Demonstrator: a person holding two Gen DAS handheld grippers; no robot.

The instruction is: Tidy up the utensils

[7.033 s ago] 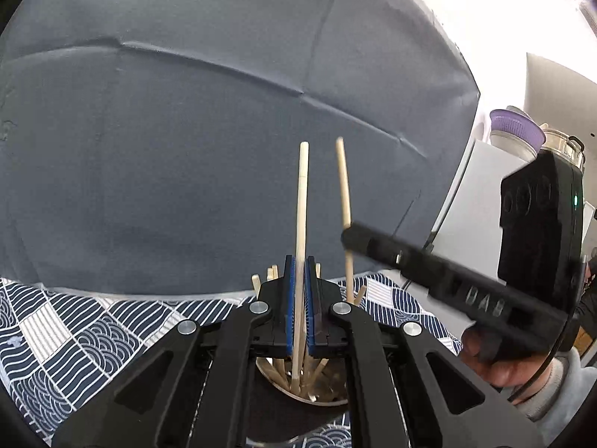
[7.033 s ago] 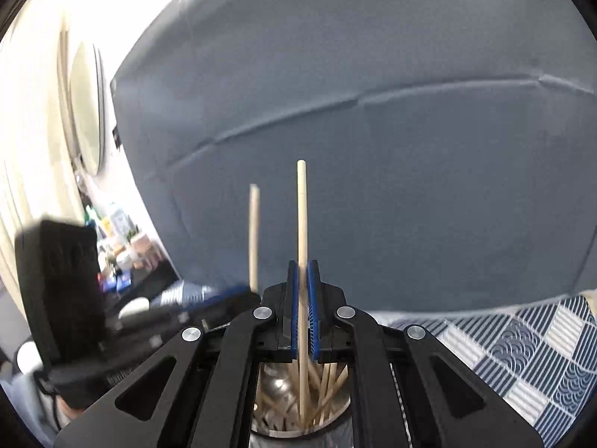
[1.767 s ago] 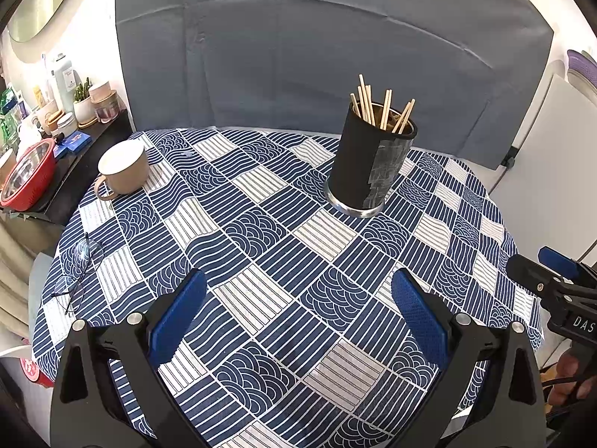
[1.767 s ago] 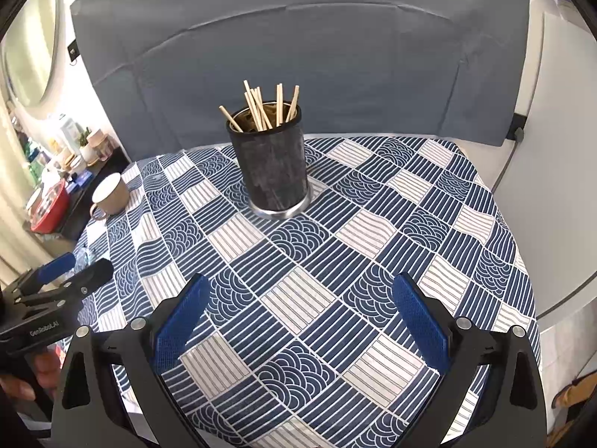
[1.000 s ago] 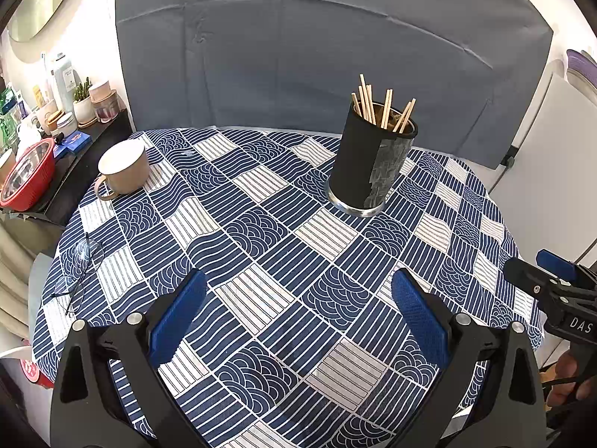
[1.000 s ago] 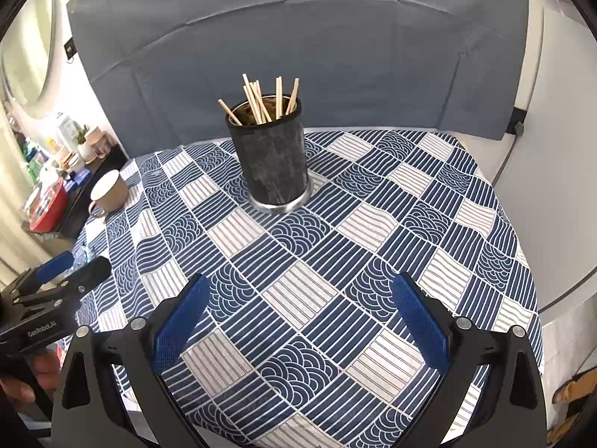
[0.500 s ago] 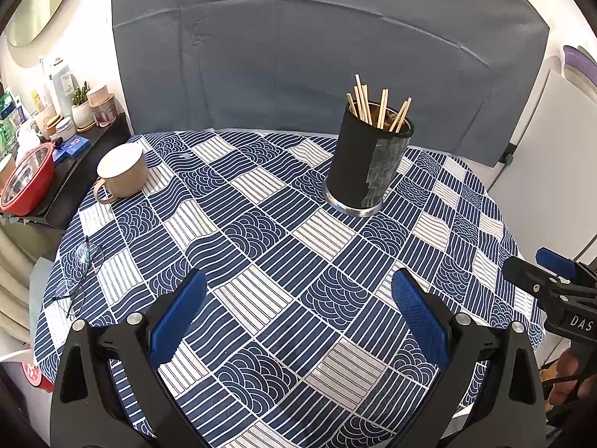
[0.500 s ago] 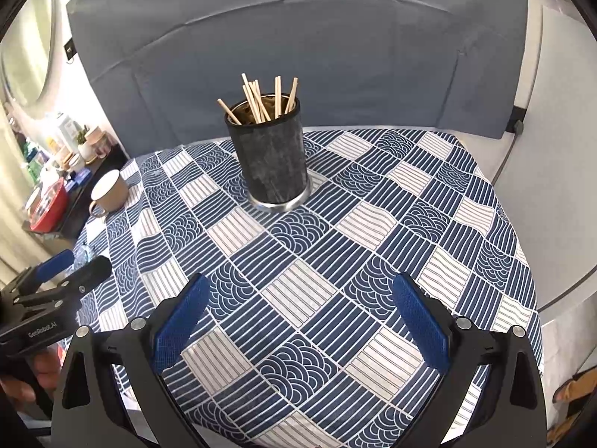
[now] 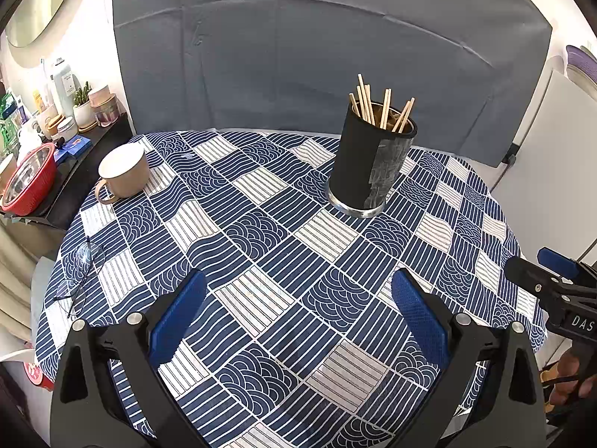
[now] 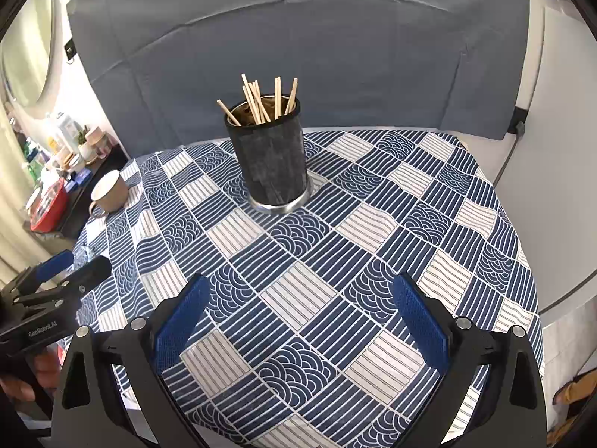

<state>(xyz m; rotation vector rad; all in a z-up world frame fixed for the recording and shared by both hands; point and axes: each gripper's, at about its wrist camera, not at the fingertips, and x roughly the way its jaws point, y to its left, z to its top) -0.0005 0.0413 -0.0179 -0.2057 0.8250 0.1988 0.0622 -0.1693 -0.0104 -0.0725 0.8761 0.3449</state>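
Hand-held grippers (image 9: 298,313) wide; chopsticks (image 9: 377,106) roughly upright.

A home dining corner is suggested by a round table under a blue-and-white patterned cloth (image 9: 261,231), a beige ceramic mug (image 9: 125,171), and a cluttered black side shelf (image 9: 93,149).

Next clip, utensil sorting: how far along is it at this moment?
It looks essentially done. Done: the chopsticks stand in the dark holder on the patterned tablecloth, none visible loose on it. In hand: nothing; the left tool and right tool are both open and empty. Left: nothing apparent; the mug sits apart.
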